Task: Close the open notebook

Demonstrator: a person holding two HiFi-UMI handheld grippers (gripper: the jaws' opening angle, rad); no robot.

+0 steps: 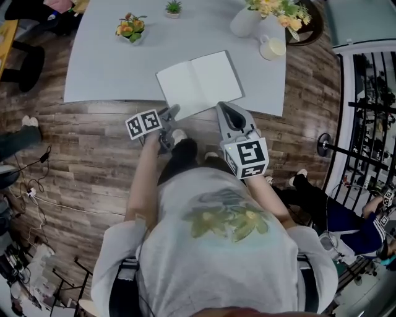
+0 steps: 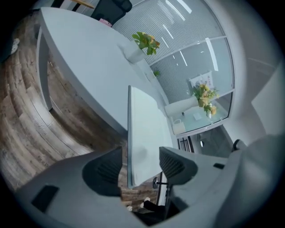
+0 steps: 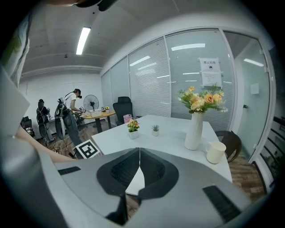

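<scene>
The open notebook (image 1: 199, 83) lies flat with blank white pages on the near part of the pale grey table (image 1: 105, 68). My left gripper (image 1: 172, 112) is at the notebook's near left corner. In the left gripper view it (image 2: 141, 163) stands open, and the notebook's (image 2: 144, 129) edge runs between the two jaws without being pinched. My right gripper (image 1: 223, 107) hovers at the notebook's near right edge. In the right gripper view its (image 3: 139, 153) jaws meet at the tips, shut on nothing, with a sliver of the white notebook (image 3: 136, 182) showing behind them.
On the table's far side stand a white vase of flowers (image 1: 246, 21), a white mug (image 1: 272, 48), a small flower pot (image 1: 131, 28) and a tiny plant (image 1: 174, 7). A black chair (image 1: 25, 65) stands at the left. People (image 3: 71, 111) work at a far desk.
</scene>
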